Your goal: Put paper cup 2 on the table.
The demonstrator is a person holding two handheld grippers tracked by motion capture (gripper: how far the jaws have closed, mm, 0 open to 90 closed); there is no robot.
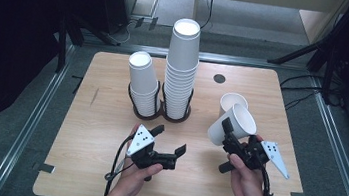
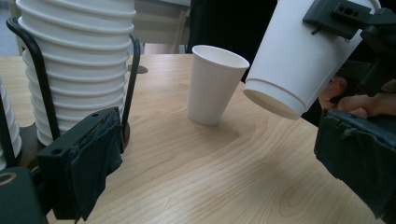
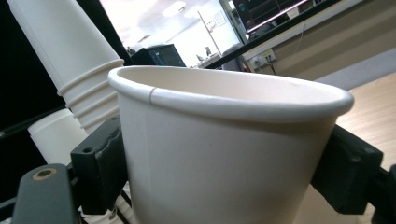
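- The right claw (image 1: 229, 130) is clamped on a white paper cup (image 1: 232, 125), held tilted above the pale wooden bench (image 1: 97, 134).
- The left claw (image 1: 170, 140) gapes wide, gripping nothing.
- A second white paper cup (image 1: 229, 104) stands upright just behind the held one, perhaps touching it.
- Two stacks of white cups (image 1: 181, 68) sit in black wire holders.
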